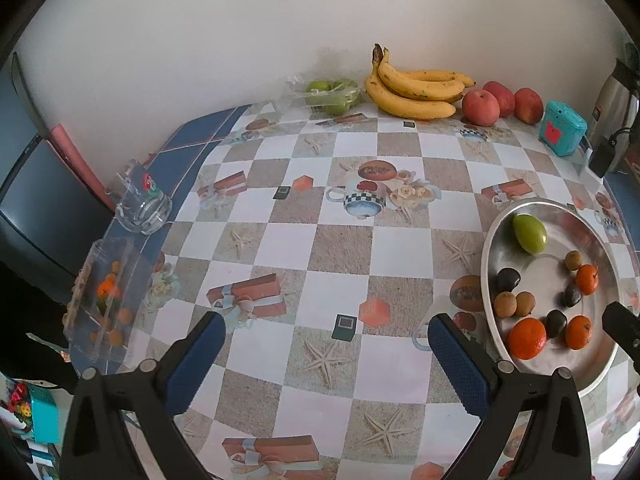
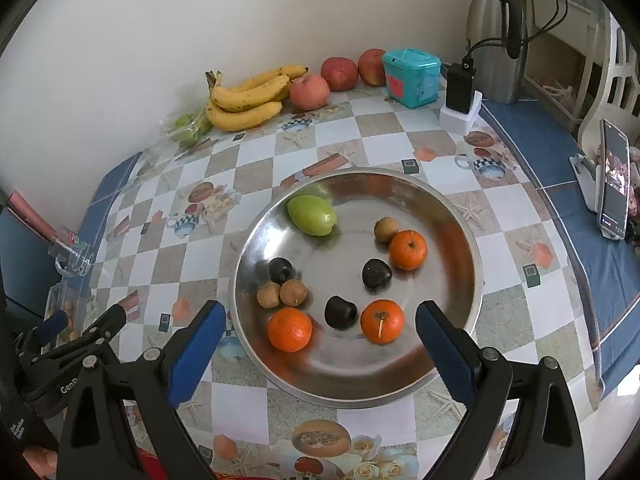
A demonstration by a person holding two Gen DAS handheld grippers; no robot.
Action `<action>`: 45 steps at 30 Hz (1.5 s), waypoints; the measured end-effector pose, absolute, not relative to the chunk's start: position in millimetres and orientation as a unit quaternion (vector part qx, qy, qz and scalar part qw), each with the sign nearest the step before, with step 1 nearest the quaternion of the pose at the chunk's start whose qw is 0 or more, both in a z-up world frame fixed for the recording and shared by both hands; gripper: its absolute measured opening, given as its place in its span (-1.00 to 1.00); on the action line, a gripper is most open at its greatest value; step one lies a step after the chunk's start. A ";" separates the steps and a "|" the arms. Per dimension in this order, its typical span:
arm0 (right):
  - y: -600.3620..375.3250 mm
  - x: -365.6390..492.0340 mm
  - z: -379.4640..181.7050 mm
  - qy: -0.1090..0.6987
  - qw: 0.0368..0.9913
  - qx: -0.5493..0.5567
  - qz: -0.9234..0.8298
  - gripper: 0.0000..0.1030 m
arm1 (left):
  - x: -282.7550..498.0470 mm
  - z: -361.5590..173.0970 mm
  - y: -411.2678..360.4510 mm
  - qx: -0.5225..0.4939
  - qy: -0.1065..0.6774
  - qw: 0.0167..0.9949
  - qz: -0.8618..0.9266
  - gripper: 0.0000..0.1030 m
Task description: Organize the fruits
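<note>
A steel bowl sits on the checked tablecloth, holding a green fruit, three oranges, three dark plums and three small brown fruits. My right gripper hovers open over the bowl's near side, nothing between its fingers. My left gripper is open above bare tablecloth, with the bowl to its right. A clear box of small fruits stands to its left. Bananas, red apples and bagged green fruits line the wall.
A glass mug stands near the left table edge. At the back right are a teal box, a black charger and a steel thermos. A phone on a stand is at the far right.
</note>
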State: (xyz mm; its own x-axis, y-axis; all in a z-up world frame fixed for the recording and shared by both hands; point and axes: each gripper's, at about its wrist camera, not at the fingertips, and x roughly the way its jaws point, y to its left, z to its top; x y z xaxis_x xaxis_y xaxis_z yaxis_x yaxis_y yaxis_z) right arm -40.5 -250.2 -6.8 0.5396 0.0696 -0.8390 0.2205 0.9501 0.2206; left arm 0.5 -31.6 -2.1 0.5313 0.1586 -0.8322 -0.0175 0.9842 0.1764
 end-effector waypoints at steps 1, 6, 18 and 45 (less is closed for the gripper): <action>-249.9 -39.9 -7.4 0.479 0.864 0.151 -0.043 0.86 | 1.0 -2.6 -31.0 0.071 0.483 0.871 0.050 0.99; -250.0 -36.7 -11.9 0.488 0.859 0.151 -0.041 0.86 | 2.5 -4.8 -29.3 0.063 0.490 0.868 0.046 0.99; -248.2 -35.3 -14.8 0.491 0.857 0.151 -0.038 0.86 | 3.1 -6.1 -29.6 0.063 0.492 0.867 0.045 0.99; -248.0 -34.6 -15.6 0.493 0.856 0.153 -0.036 0.86 | 3.2 -5.3 -28.5 0.063 0.492 0.867 0.044 0.99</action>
